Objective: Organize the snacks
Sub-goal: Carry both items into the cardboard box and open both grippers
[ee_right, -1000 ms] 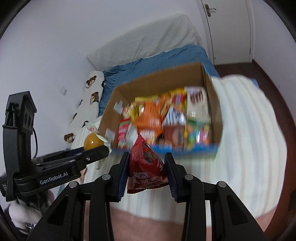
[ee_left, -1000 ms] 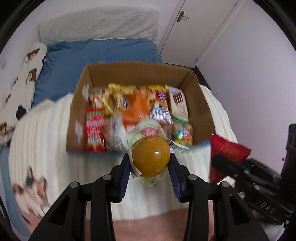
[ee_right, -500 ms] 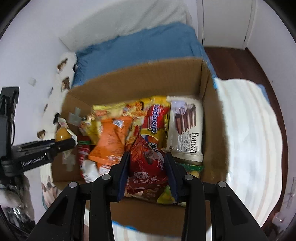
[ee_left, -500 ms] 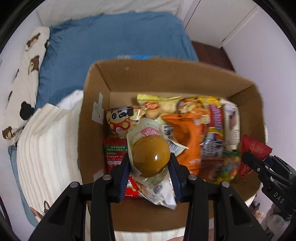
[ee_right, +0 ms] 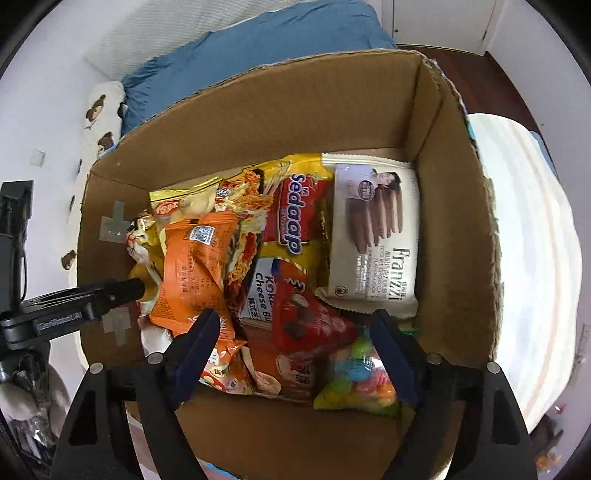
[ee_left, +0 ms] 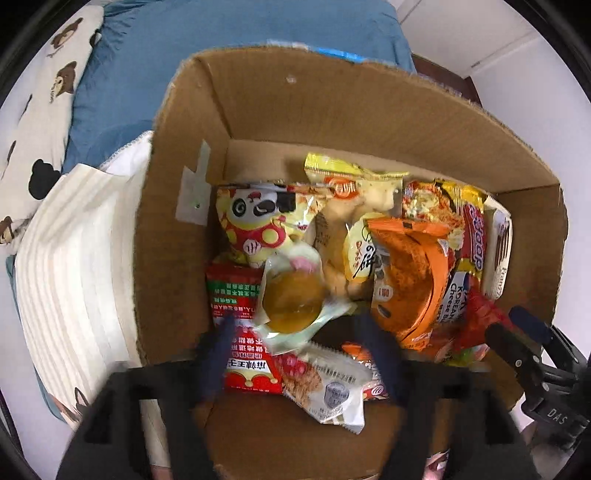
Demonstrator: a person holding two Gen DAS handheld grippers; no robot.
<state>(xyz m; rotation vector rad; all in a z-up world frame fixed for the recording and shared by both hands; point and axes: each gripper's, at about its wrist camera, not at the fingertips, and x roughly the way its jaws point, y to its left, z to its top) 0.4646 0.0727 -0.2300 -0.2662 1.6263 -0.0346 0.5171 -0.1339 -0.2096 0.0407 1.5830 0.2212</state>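
Observation:
An open cardboard box (ee_left: 332, 110) on the bed holds several snack packs. My left gripper (ee_left: 299, 354) points down into its left part, blurred, its jaws opening. The amber jelly cup (ee_left: 291, 301) in its clear wrapper lies loose on the packs just beyond the fingers, free of the pads. My right gripper (ee_right: 295, 347) hangs over the right part of the box (ee_right: 454, 221), its jaws also opening. The red triangular packet (ee_right: 306, 321) rests between its spread fingers, touching neither pad, on the noodle packs.
A white Franzzi wafer pack (ee_right: 373, 236), a Sedaap noodle pack (ee_right: 295, 218), an orange packet (ee_right: 192, 269), a panda packet (ee_left: 258, 221) and a candy bag (ee_right: 354, 380) fill the box. A striped blanket (ee_left: 74, 258) and a blue sheet (ee_left: 221, 33) surround it.
Both grippers came forward and down from the blanket to above the box, then opened. The jelly cup and the red packet left the pads and now lie on the snacks.

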